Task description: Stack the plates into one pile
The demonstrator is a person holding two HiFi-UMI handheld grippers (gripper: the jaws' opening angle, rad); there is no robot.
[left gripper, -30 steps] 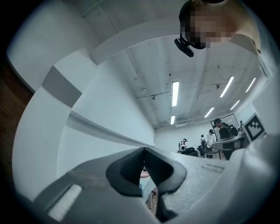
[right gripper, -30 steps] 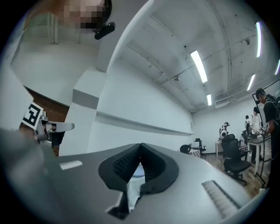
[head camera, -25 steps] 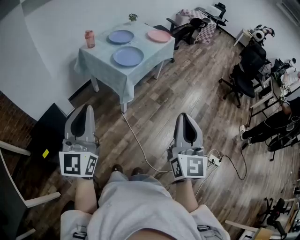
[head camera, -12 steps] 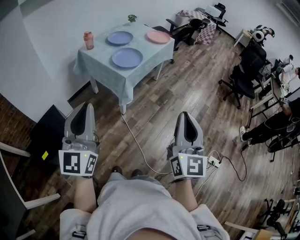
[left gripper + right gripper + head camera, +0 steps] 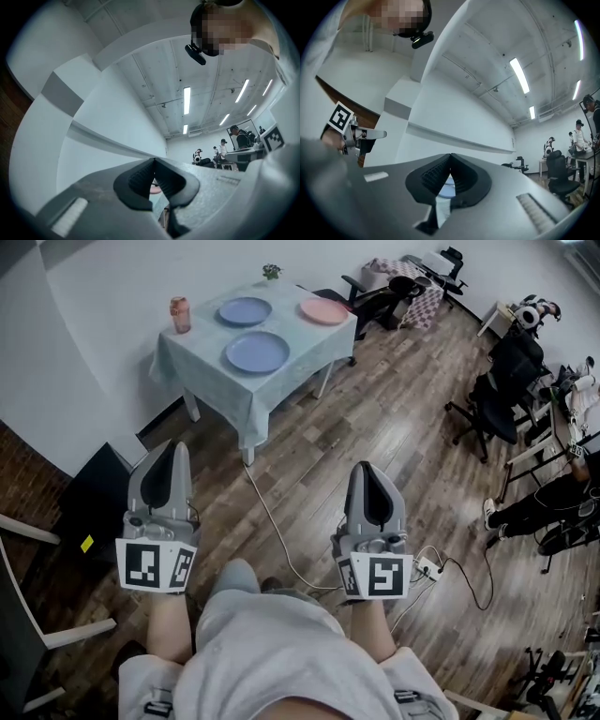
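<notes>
Still shut, empty: left tongs (image 5: 174, 448), right tongs (image 5: 367, 470); plates (image 5: 256, 352) unstacked.

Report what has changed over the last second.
Little has moved. The person's left knee has lifted forward, as in a step toward the table. The left gripper and right gripper stay shut, empty and low. The near blue plate, far blue plate and pink plate lie untouched, still unstacked.

Wood floor (image 5: 375, 418) open mid-frame up to table (image 5: 202, 345); cable (image 5: 266, 517) crosses it. Cup (image 5: 179, 315) and plates (image 5: 257, 352) crowd the tabletop.
</notes>
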